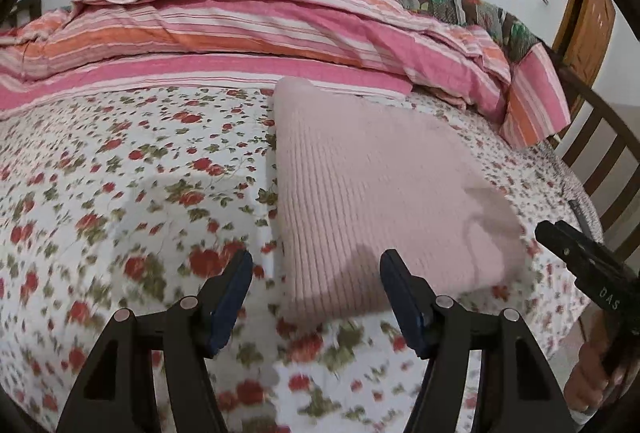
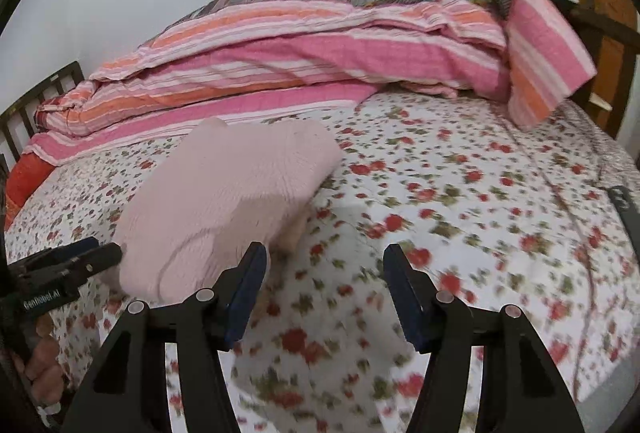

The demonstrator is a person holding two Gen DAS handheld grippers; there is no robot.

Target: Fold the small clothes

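**Operator:** While I look through the left wrist view, my left gripper [image 1: 316,265] sits at the bottom centre of the frame with its jaws spread and nothing between them, only the floral bedsheet [image 1: 120,193] below. The pink knit garment [image 1: 376,185] lies in the middle, right of centre, already folded into a compact block, so I judge the gripper is released because that fold is done.

**Observer:** How many garments do you count there?

**Operator:** One pink one. One striped quilt [image 1: 248,33] is bunched along the top of the frame, probably pushed back to leave flat room for folding. At the right edge I see the right gripper [image 1: 576,253] from the side, with a hand [image 1: 596,369] under it; from here I cannot tell its gap.

**Observer:** And the right wrist view?

**Operator:** My right gripper [image 2: 324,265] fills the bottom centre, jaws apart and empty, over bare sheet. The garment [image 2: 224,201] lies left of centre, its near corner just beside the left finger [image 2: 248,285], not pinched. A paler layer peeks out at its lower right edge; I cannot tell whether that is a second piece. The left gripper [image 2: 80,257] enters at the left edge.

**Observer:** Totals?

**Operator:** Two grippers, both let go; one folded garment for certain; one quilt; one wooden bed rail [image 2: 44,93] at upper left.
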